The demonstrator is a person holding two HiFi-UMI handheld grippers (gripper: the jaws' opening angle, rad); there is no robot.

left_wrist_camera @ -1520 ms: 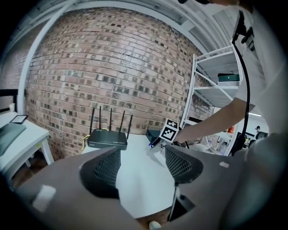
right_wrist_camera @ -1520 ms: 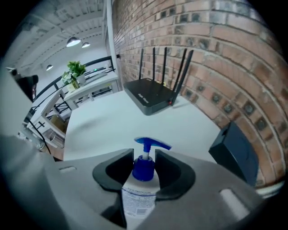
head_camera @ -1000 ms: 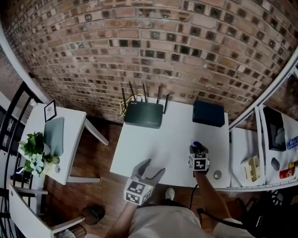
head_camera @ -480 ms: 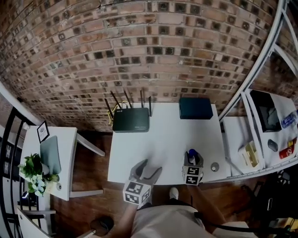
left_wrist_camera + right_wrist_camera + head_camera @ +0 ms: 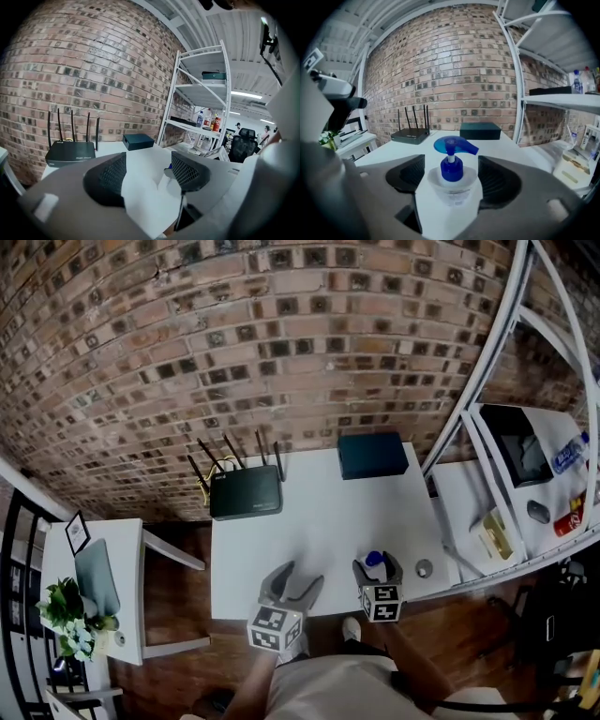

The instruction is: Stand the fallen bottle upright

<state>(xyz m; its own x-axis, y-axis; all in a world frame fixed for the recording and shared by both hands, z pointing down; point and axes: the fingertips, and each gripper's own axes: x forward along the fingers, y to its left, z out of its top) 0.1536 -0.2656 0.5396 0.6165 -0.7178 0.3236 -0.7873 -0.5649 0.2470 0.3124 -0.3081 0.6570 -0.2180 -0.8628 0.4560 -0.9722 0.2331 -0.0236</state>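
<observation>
**Q:** so where's the bottle [image 5: 374, 561] sitting right now?

**A:** it's standing upright on the white table [image 5: 309, 521], near the front edge and over toward the right; the blue pump head is pointing up; it's sitting right between the jaws of the right gripper [image 5: 377, 567]

**Q:** is that one actually gripping it?

**A:** nope; in the right gripper view its jaws have just been opening, and the right gripper [image 5: 452, 176] is flanking the bottle [image 5: 452, 185] with both pads just beside the clear body, not squeezing it

**Q:** and the other one?

**A:** the left gripper [image 5: 294, 585] is hovering over the table's front edge, left of the bottle and apart from it; in its own view the left gripper [image 5: 146, 173] is showing its jaws spread with only bare tabletop between them

**Q:** anything else up there?

**A:** a black router [image 5: 246, 493] with its antennas sticking up and a dark box [image 5: 373, 456] are sitting at the back by the brick wall; a small round thing [image 5: 424, 568] is lying near the bottle's right side
</observation>
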